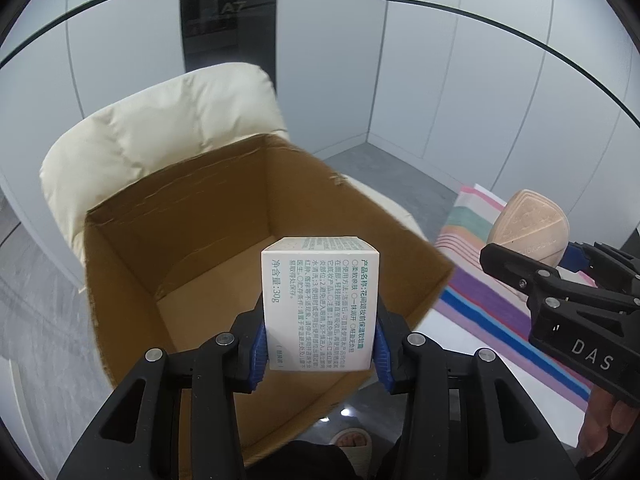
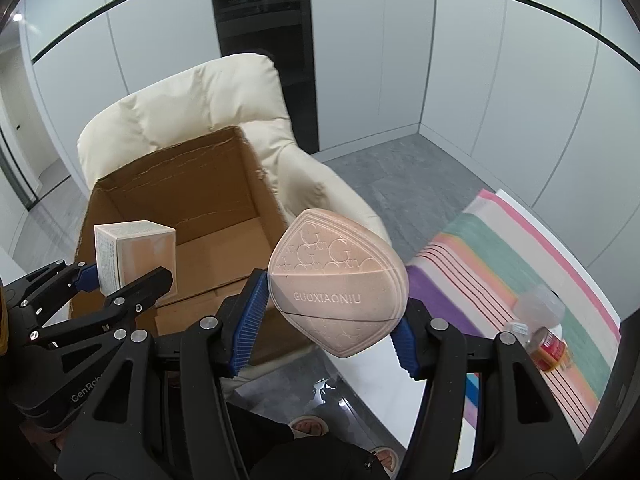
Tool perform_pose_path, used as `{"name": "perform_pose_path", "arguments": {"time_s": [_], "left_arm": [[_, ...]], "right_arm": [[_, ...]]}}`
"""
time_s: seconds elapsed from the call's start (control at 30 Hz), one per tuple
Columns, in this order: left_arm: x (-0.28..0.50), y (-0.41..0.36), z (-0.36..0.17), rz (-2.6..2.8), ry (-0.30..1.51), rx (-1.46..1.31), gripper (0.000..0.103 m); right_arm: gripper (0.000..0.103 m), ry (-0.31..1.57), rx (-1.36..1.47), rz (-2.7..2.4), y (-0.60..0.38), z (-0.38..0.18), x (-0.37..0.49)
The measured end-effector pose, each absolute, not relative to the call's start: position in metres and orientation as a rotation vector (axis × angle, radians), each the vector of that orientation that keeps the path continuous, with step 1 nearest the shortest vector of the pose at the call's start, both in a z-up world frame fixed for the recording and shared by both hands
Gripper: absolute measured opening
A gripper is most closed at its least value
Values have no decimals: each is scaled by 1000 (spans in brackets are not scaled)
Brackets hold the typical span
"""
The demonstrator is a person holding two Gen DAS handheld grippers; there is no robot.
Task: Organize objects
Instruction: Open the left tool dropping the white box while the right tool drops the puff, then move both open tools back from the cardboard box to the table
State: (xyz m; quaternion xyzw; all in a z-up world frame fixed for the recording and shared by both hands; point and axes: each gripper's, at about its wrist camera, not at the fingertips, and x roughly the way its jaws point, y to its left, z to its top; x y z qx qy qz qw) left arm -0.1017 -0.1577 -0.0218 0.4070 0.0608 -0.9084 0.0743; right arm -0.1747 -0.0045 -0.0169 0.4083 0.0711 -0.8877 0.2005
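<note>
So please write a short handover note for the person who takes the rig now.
Left gripper: shut on the white carton, held above the open cardboard box.
Right gripper: shut on the pink puff case, beside the box.
Done: nothing visible in the box so far.
Left: drop both in; small bottles wait on the striped cloth.

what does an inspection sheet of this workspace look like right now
surface: striped multicoloured cloth on a white table.
job's things: small white printed carton; peach wedge-shaped makeup sponge; open brown cardboard box on a cream padded armchair.
clutter: clear plastic bottle with red label lying on the cloth.
grippers: left gripper shut on the carton; right gripper shut on the sponge.
cables: nothing seen.
surroundings: white wall panels, grey floor.
</note>
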Motion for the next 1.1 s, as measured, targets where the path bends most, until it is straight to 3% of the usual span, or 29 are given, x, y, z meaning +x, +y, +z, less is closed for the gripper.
{"name": "perform_pose_path", "arguments": {"time_s": [0.27,0.43,0.5,0.77,0.83,0.9,1.0,1.1], "left_arm": [[-88,-185,-27,-2653,180,1222,54],[-77,-205,-26,-2594,185,1189,83],[-71,-214,-25,-2568,183,1160,101],[-55,-252,-29,-2461,206,1127,103],[-53,-259,-31,-2437,225,1139,103],[-52,-264,-33,-2424,237,1144,103],[-52,-266,-33,-2417,241,1136,103],[-52,-264,-33,-2422,245,1134,103]], "right_arm": [[60,217,1132,-2427,-41,-19,-176],[60,243,1122,-2389,-67,-19,-173],[60,248,1118,-2376,-77,-19,-172],[62,276,1104,-2328,-110,-21,-166],[69,278,1097,-2328,-115,-21,-165],[87,270,1083,-2341,-117,-20,-165],[96,264,1074,-2360,-117,-19,-165],[97,262,1088,-2365,-115,-20,-168]]}}
